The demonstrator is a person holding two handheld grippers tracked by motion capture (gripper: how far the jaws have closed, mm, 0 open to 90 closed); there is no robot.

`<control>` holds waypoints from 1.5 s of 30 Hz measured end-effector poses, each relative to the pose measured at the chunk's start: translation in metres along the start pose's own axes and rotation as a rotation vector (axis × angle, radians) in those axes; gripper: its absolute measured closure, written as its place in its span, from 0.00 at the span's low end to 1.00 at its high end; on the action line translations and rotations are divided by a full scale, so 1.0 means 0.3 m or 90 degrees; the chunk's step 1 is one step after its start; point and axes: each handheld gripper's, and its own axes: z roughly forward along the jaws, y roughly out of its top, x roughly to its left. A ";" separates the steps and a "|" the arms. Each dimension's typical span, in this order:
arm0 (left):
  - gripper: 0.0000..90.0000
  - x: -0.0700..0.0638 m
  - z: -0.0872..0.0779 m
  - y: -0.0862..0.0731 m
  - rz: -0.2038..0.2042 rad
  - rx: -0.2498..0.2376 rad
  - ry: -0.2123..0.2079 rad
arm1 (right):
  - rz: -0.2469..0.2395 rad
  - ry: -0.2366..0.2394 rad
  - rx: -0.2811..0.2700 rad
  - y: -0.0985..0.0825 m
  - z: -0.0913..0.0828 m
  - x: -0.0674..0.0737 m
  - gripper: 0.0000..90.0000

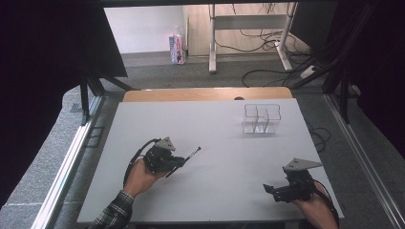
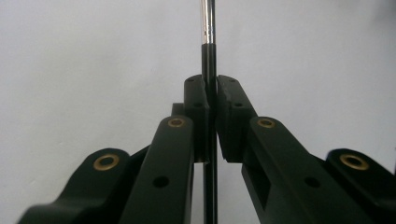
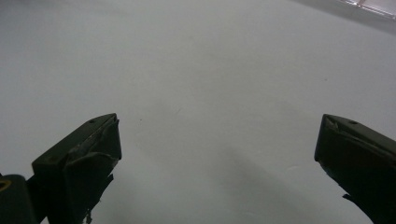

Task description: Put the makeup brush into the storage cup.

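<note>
My right hand-held gripper (image 1: 273, 190) rests spread and empty low on the white surface (image 1: 215, 157). My left hand-held gripper (image 1: 180, 162) pinches a thin black metal-tipped rod (image 1: 191, 155). Farther off stands a clear plastic divided organiser (image 1: 261, 119).

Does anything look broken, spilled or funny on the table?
Nothing stands out. The left gripper is shut on a thin black brush, holding it slanted above the table. The clear organizer stands upright farther back. The right gripper is open, with nothing between its jaws. No spill or damage shows.
</note>
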 end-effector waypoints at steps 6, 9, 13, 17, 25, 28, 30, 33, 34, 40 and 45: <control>0.94 -0.022 -0.023 -0.025 -0.011 -0.036 -0.010 | 0.005 0.016 -0.034 0.004 -0.008 0.002 0.00; 0.94 -0.033 -0.043 -0.035 -0.016 -0.058 -0.014 | 0.006 0.024 -0.052 0.007 -0.012 0.006 0.00; 0.94 -0.048 -0.063 -0.050 -0.023 -0.089 -0.027 | -0.002 0.029 -0.053 0.008 -0.012 0.007 0.00; 0.94 -0.065 -0.081 -0.067 -0.026 -0.105 -0.027 | 0.001 0.043 -0.062 0.010 -0.014 0.011 0.00; 0.94 -0.104 -0.115 -0.102 -0.041 -0.156 -0.029 | 0.005 0.063 -0.091 0.020 -0.025 0.017 0.00; 0.94 -0.118 -0.114 -0.110 -0.048 -0.166 -0.031 | 0.003 0.073 -0.101 0.027 -0.028 0.023 0.00; 0.94 -0.126 -0.111 -0.112 -0.051 -0.170 -0.037 | 0.000 0.089 -0.109 0.034 -0.032 0.032 0.00; 0.94 -0.143 -0.106 -0.114 -0.053 -0.175 -0.045 | -0.005 0.101 -0.119 0.046 -0.037 0.047 0.00; 0.94 -0.148 -0.104 -0.114 -0.052 -0.177 -0.044 | -0.008 0.105 -0.124 0.050 -0.034 0.052 0.00; 0.94 -0.170 -0.095 -0.114 -0.061 -0.192 -0.059 | -0.011 0.117 -0.115 0.069 -0.018 0.069 0.01; 0.94 -0.197 -0.089 -0.115 -0.054 -0.191 -0.059 | -0.018 0.126 -0.118 0.089 -0.009 0.095 0.02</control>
